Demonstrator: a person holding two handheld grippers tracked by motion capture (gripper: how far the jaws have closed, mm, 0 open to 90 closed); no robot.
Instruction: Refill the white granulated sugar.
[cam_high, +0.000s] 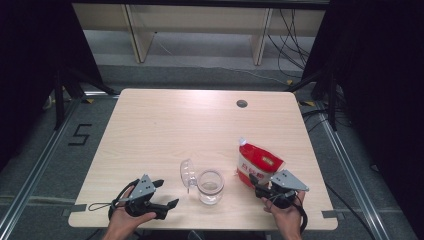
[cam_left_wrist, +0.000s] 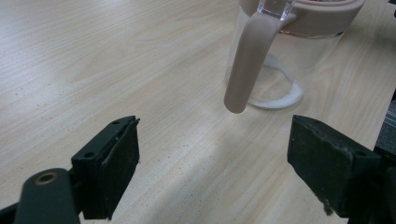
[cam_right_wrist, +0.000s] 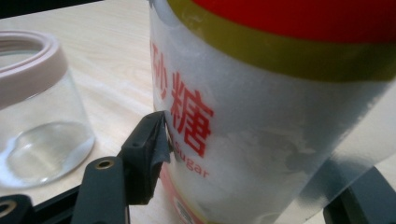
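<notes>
Sugar bag (cam_high: 258, 165) in my right gripper (cam_high: 260, 190); glass jar (cam_high: 210, 186) open beside it.
My right jaws pinch the bag's lower end, near the table's (cam_high: 165, 125) front right. My left gripper (cam_high: 166, 196) is spread wide and empty, just left of the jar, whose hinged lid (cam_high: 187, 173) stands open; a trace of white lies in its bottom.

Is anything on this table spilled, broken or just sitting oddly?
Nothing spilled or broken. The glass jar stands upright with its hinged lid flipped open to one side, and the sugar bag stands beside it, gripped by the right gripper.
</notes>
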